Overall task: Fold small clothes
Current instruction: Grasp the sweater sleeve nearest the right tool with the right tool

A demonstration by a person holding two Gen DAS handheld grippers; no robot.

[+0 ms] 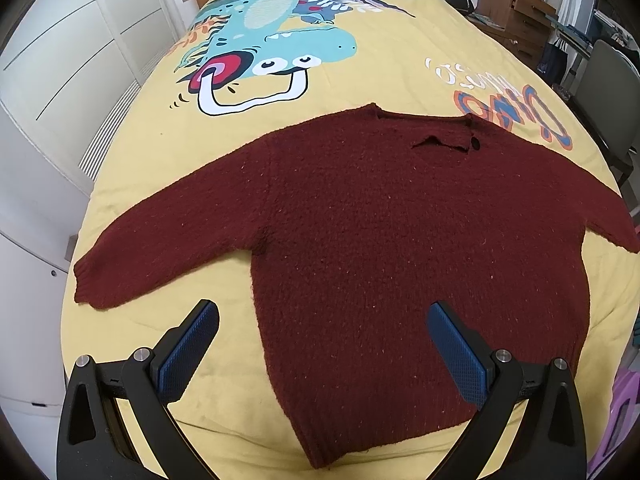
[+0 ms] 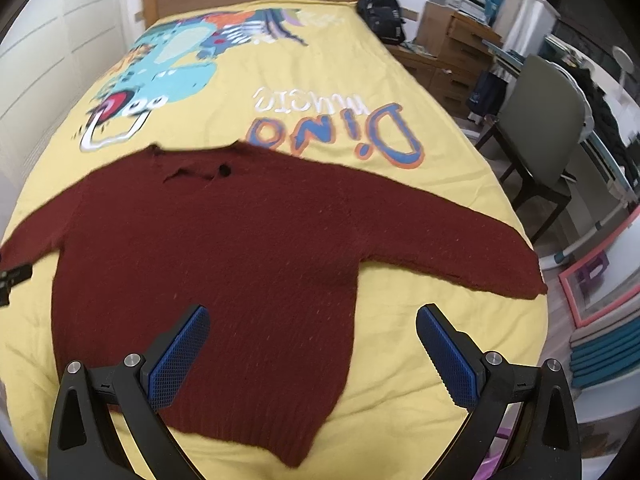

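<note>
A: Tongs first. Left gripper (image 1: 323, 320)?
B: Jaws spread wide, nothing between the blue pads (image 1: 188, 350). It hangs above the near hem, toward the left side of the body.
A: Right gripper (image 2: 313, 322)?
B: Same, wide apart, nothing held, over the near right part of the hem. That view is a bit blurred.
A: And the garment?
B: Maroon knit sweater (image 1: 400, 240) lies flat on the yellow dinosaur bedspread (image 1: 380, 60), neck (image 1: 440, 142) at the far side, hem near. Left sleeve (image 1: 160, 248) runs out to the left, right sleeve (image 2: 460, 248) reaches the right bed edge.
A: How will it handle?
B: My guess: soft, thick, floppy, a little stretchy; not fragile, not slippery. The fuzzy knit should grip the textured pads well, but it will sag and drag on the bedspread.
A: Where to take hold?
B: Probably each cuff or shoulder seam to bring the sleeves inward, then the ribbed hem corners. Pinch both layers, or the back may stay behind.
</note>
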